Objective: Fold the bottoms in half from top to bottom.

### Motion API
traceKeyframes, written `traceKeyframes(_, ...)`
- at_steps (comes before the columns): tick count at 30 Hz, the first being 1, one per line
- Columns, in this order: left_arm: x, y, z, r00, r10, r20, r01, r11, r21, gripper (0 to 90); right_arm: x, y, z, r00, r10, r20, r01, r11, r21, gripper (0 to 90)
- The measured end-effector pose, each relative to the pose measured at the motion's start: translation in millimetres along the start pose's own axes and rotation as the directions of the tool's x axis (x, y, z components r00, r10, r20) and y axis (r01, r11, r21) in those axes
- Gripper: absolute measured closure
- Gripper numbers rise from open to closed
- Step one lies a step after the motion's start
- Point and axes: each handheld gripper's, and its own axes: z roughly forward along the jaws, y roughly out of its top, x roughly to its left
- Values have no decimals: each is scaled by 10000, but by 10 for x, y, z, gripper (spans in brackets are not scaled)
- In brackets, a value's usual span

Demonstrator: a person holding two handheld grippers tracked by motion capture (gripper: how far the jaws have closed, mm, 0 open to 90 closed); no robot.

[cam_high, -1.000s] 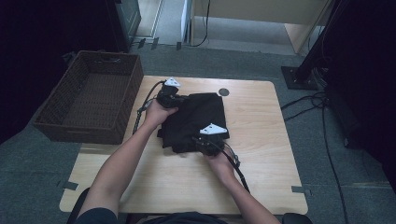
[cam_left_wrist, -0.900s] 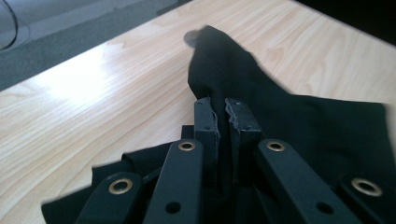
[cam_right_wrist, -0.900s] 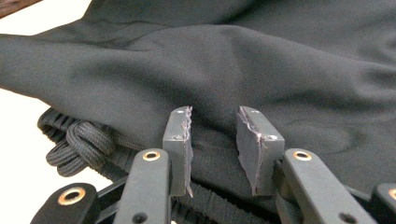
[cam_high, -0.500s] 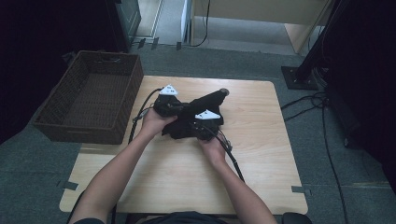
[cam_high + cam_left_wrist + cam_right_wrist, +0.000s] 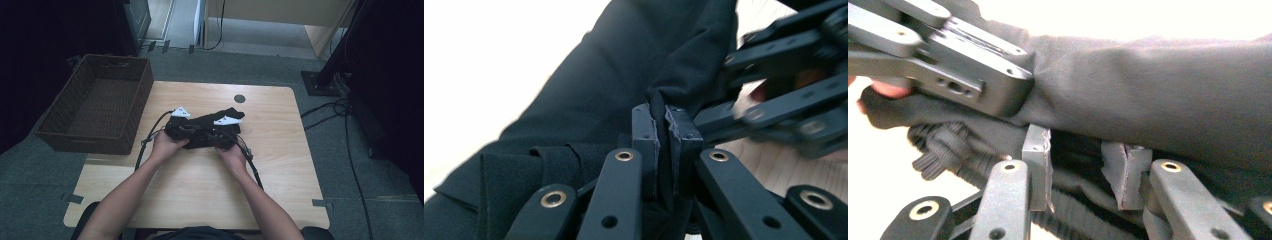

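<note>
Black garment (image 5: 207, 131): soft, limp, light. Pinched at a fold by left gripper (image 5: 663, 131); bunched layers clamped in right gripper (image 5: 1083, 170).

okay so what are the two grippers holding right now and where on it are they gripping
Both hold the black garment. The left gripper pinches a thin fold of its fabric; the right gripper clamps a thicker bunched layer at its lower edge.

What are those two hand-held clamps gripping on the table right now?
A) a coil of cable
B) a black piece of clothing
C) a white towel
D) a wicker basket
B: the left gripper pinches a fold of the black garment, and the right gripper's jaws hold its bunched cloth too.
</note>
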Motion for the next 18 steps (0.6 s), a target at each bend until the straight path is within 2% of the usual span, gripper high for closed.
traceKeyframes(2,1,-31,16,10000,-47,-53,47,10000,13,844,-9,39,-96,10000,-13,-89,15,9997,229,655)
traceKeyframes(4,-2,-37,19,10000,-48,-69,48,10000,14,843,-20,90,-223,9997,67,-227,-64,9999,126,658)
traceKeyframes(6,-12,-25,20,9999,-116,-112,117,9999,44,842,-34,177,-380,9994,154,-311,-162,9995,-258,664)
traceKeyframes(7,-12,-25,20,9999,-116,-112,117,9999,44,841,-34,177,-380,9994,154,-311,-162,9995,-258,664)
traceKeyframes(8,-17,-20,20,9999,-45,-133,47,9999,113,840,-34,284,-490,9996,66,-262,-80,9985,-536,662)
traceKeyframes(10,-26,-14,17,9998,-101,-160,102,9999,117,839,-37,388,-535,9999,-91,-135,81,9976,-694,658)
traceKeyframes(13,-28,-8,10,9998,-125,-158,127,9999,95,836,-75,513,-476,9997,-193,180,205,9976,-659,653)
traceKeyframes(16,-28,-1,1,9998,-140,-159,142,9998,109,828,-122,516,-382,9995,-77,310,93,9986,-514,646)
traceKeyframes(17,-27,11,-21,9998,-150,-126,152,9997,174,822,-177,467,-262,9989,60,466,-52,9998,-169,638)
traceKeyframes(18,-27,19,-40,9998,-161,-92,163,9997,183,813,-192,441,-227,9986,18,528,-14,10000,-61,633)
